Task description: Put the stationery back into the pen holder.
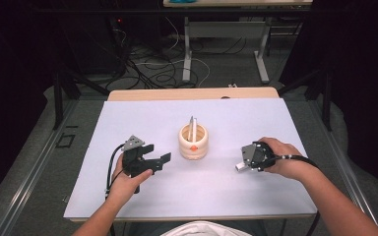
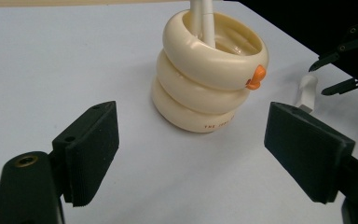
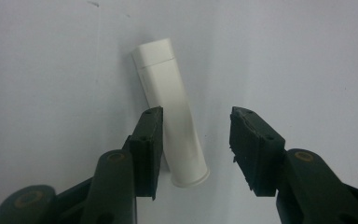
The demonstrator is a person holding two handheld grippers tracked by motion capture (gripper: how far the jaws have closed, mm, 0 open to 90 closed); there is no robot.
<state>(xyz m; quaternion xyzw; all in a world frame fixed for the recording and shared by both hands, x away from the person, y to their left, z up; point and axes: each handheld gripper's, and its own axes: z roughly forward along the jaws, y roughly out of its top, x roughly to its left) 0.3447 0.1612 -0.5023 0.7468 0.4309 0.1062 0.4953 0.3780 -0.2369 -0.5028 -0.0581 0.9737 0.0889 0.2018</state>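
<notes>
Work in hand: the right gripper (image 3: 193, 144) was poised over a white tube (image 3: 171, 112) lying flat on the white table (image 1: 142, 123); judged as a pick-up meant for the cream ringed holder (image 1: 193, 142).
Tube position: on the table at the right, well apart from the holder, with its flared end toward the gripper and its capped end pointing away in the right gripper view.
Right jaws: apart, nothing clamped; the left pad stood just beside or over the tube's edge, the right pad clear of it.
Left gripper (image 1: 158, 153): jaws wide apart, empty, aimed at the holder from the near left.
Holder contents: a white stick-like item (image 2: 204, 21) already stood upright inside; an orange beak-like tab (image 2: 256, 77) marked its rim.
Risk 1, off-centre grasp: the tube lay nearer one pad than the other, so closing could push it sideways or roll it away instead of seizing it.
Risk 2, skewed axis: the tube ran at an angle to the jaws; a pinch might swivel it and leave it tilted.
Risk 3, smooth round body: a light grip could let it slip during lifting.
Risk 4, insertion: the occupied opening left less room; a tilted tube could catch the rim or tip the unsteadied holder.
</notes>
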